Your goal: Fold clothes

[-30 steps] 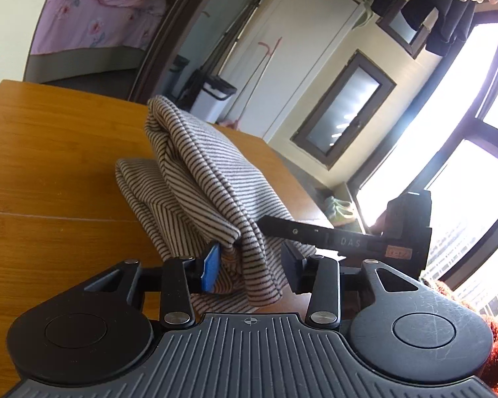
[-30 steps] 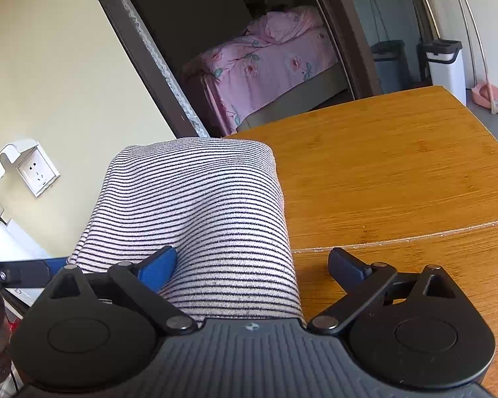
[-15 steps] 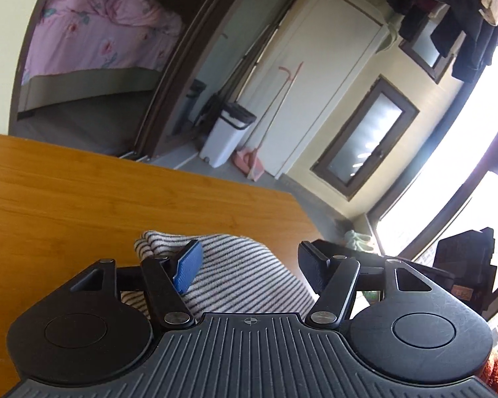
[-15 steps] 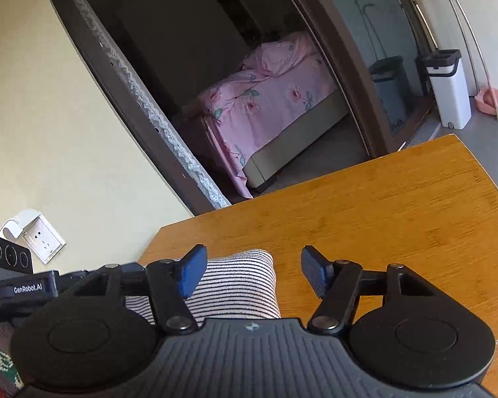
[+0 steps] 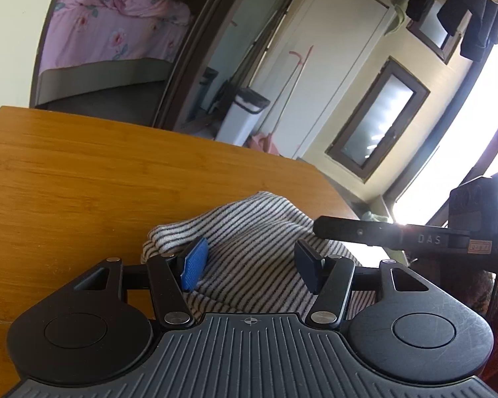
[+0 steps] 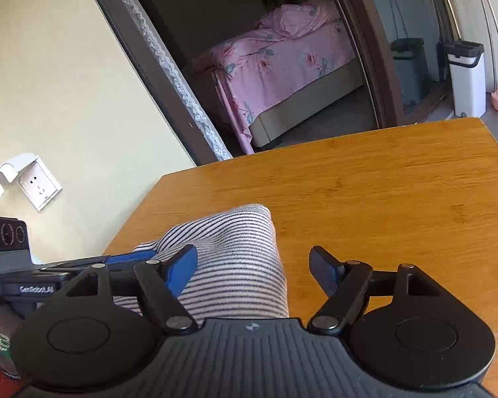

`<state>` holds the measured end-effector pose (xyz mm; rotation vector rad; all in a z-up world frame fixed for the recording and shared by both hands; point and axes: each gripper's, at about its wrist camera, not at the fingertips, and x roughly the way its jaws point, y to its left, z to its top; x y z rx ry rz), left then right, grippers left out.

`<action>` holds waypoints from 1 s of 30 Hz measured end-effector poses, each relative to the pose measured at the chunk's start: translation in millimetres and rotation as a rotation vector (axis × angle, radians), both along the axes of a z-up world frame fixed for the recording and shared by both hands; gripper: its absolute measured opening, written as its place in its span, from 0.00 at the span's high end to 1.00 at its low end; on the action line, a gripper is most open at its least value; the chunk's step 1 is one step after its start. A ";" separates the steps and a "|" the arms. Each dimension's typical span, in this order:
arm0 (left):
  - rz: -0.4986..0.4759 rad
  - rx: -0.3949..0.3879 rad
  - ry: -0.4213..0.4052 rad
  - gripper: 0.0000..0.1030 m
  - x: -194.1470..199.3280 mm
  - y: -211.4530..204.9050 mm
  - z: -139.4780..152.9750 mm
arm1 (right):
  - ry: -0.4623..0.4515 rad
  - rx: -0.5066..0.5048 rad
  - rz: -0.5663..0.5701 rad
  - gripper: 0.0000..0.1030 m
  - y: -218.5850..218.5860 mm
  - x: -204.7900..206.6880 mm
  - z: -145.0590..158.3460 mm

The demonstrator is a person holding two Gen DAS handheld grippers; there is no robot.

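Left wrist view showed my left gripper (image 5: 249, 262) spread wide over the folded grey-and-white striped knit garment (image 5: 249, 232) lying on the orange-brown wooden table (image 5: 83, 182). My right gripper (image 6: 254, 268) was likewise wide apart, gripping nothing, above the same cloth.

Wooden table (image 6: 381, 192); doorway to bed with pink floral cover (image 6: 282, 53); glaring window (image 5: 464, 139), detail perhaps washed out.
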<state>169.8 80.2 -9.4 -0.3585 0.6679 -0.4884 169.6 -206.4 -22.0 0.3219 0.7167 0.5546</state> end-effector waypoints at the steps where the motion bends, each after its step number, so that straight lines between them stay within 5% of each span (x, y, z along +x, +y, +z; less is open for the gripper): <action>1: -0.001 -0.006 -0.003 0.39 0.1 1.4 -0.9 | 0.003 0.021 0.010 0.24 -6.2 -9.6 -0.2; 8: 0.014 -0.070 -0.025 0.39 -1.9 7.4 -8.4 | 0.024 0.085 -0.004 0.17 -15.8 -46.6 -7.7; 12: 0.029 -0.066 -0.021 0.39 -1.3 8.2 -6.9 | -0.004 0.073 -0.009 0.36 -6.0 -60.8 -4.7; 15: 0.055 -0.070 -0.005 0.38 0.5 13.3 -5.2 | -0.109 0.018 0.036 0.43 4.6 -71.7 19.5; 21: 0.104 0.015 -0.006 0.33 -5.2 12.1 7.9 | -0.077 -0.084 0.006 0.45 8.5 -65.1 8.8; 25: 0.164 -0.029 0.032 0.22 -25.6 22.3 28.9 | -0.078 -0.093 -0.008 0.45 6.7 -64.5 2.6; 30: 0.106 -0.020 0.114 0.24 -55.0 14.7 33.6 | -0.096 -0.114 0.001 0.43 10.9 -61.9 -0.5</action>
